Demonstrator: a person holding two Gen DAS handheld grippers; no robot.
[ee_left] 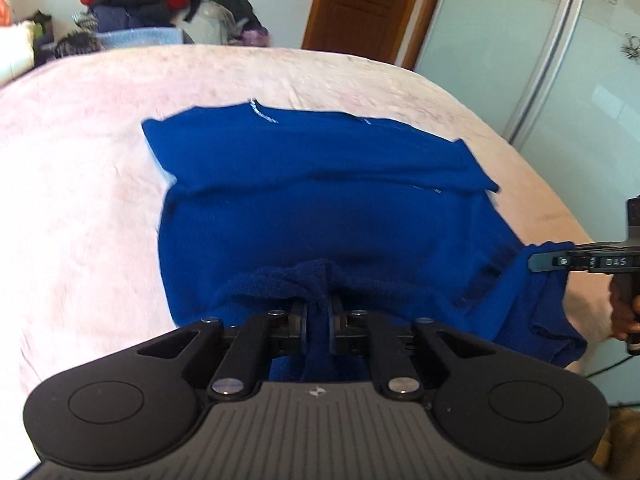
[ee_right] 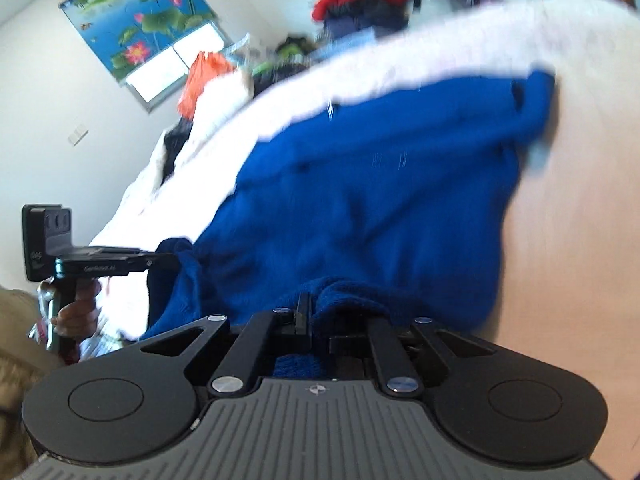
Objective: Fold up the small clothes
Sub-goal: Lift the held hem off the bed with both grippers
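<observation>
Left gripper (ee_left: 318, 314) clamped on blue garment (ee_left: 320, 208) near hem; right gripper (ee_right: 316, 316) clamped on same hem, garment on bed (ee_left: 80, 160).

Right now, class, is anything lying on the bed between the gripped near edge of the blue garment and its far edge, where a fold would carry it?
Nothing visible does. The left gripper and right gripper are each shut on the blue garment, whose top surface is bare. The pink bedspread around it is also bare.
</observation>
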